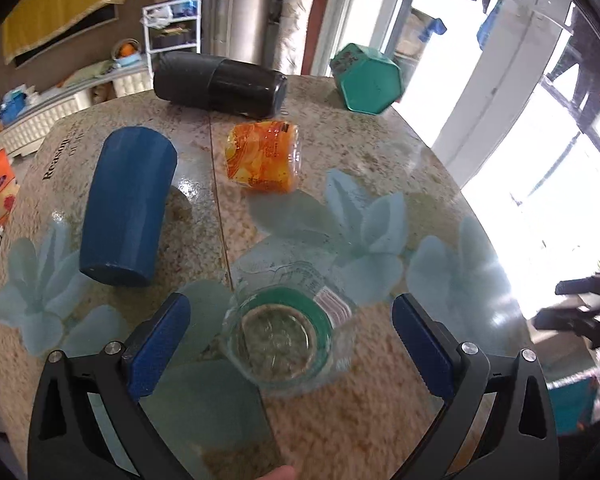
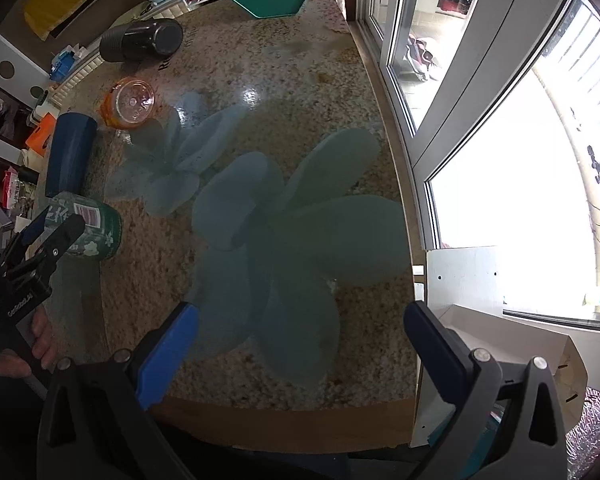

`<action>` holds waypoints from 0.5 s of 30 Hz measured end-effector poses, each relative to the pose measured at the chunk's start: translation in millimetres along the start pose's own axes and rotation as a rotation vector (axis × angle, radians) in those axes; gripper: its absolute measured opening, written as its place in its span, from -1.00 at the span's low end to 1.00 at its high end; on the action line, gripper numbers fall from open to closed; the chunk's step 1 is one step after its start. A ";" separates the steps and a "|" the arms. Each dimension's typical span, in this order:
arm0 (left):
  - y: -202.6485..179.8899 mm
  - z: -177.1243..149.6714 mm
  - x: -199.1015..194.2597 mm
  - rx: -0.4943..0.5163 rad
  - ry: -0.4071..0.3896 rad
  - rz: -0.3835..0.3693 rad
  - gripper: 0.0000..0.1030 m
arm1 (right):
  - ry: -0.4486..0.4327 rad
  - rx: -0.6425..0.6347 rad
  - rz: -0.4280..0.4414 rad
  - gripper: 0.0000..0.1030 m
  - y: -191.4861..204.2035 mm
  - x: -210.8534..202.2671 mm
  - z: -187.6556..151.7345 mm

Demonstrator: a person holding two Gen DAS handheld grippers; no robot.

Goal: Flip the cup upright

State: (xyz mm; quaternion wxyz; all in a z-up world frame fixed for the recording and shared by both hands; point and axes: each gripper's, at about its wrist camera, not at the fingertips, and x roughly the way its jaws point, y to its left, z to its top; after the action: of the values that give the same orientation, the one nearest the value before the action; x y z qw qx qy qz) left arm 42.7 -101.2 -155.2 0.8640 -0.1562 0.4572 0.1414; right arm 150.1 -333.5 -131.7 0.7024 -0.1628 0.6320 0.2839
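Speckled beige-and-tan granite pattern across the table (image 1: 340, 152), with pale blue-green flower shapes printed over it and dark lettering near one edge. The clear cup (image 1: 284, 332) wears a green label dotted with white flowers, plus a pink-and-white barcode patch. Next, a solid deep blue tumbler (image 1: 128, 208). An orange-and-yellow patterned cup (image 1: 262, 156) shows a clear base. The bottle (image 1: 220, 84) is black, 1 half matte grey-black. The hexagonal container (image 1: 366, 80) is teal green. Both grippers carry bright blue pads (image 2: 168, 354) on black frames.
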 end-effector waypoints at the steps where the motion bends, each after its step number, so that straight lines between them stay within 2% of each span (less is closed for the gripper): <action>1: 1.9 2.8 -5.2 0.004 0.013 -0.014 0.98 | -0.006 -0.001 0.001 1.00 5.5 -1.9 2.2; 7: 18.9 28.1 -46.5 0.022 0.064 -0.099 0.98 | -0.084 -0.024 0.014 1.00 50.1 -28.8 18.0; 15: 41.5 55.5 -81.2 0.065 0.123 -0.163 0.98 | -0.164 -0.068 -0.012 1.00 122.7 -71.7 31.3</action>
State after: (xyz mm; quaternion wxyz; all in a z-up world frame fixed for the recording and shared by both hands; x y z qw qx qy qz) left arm 24.0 -49.5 -63.8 0.8477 -0.1732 0.4994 0.0458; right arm 98.0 -232.5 -40.8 0.7476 -0.1664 0.5615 0.3133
